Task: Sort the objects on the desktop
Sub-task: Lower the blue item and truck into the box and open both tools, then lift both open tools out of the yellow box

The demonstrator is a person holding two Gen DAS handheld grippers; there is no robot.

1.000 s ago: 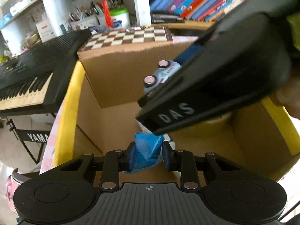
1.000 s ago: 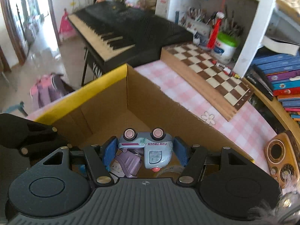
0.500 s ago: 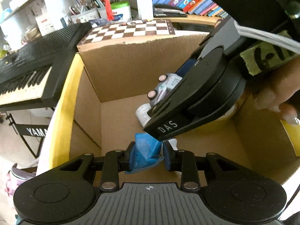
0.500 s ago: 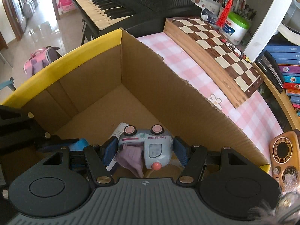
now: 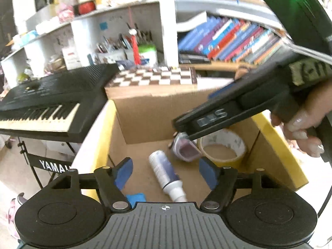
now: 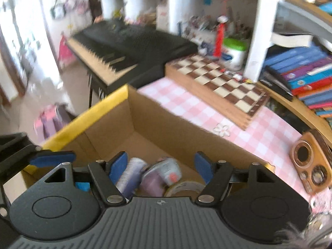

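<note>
A cardboard box (image 5: pixel 145 114) with yellow-taped rims stands on the pink checked tablecloth. Inside lie a white and purple bottle (image 5: pixel 164 172), a toy truck (image 5: pixel 184 149) on its side, a roll of yellow tape (image 5: pixel 222 147) and a blue item (image 5: pixel 136 199). My left gripper (image 5: pixel 166 171) is open and empty above the box. My right gripper (image 6: pixel 158 166) is open and empty above the truck (image 6: pixel 166 170), bottle (image 6: pixel 129 174) and tape (image 6: pixel 184 186). The right gripper's body (image 5: pixel 238 108) crosses the left wrist view.
A chessboard (image 6: pixel 220 81) lies on the tablecloth (image 6: pixel 238 130) behind the box. A wooden radio (image 6: pixel 309 166) sits at the right. A black keyboard (image 5: pixel 47 101) stands to the left. Shelves with books (image 5: pixel 228 39) and pen holders rise behind.
Both grippers opened and rose. The blue item dropped from the left gripper and the toy truck from the right gripper; both now lie in the box.
</note>
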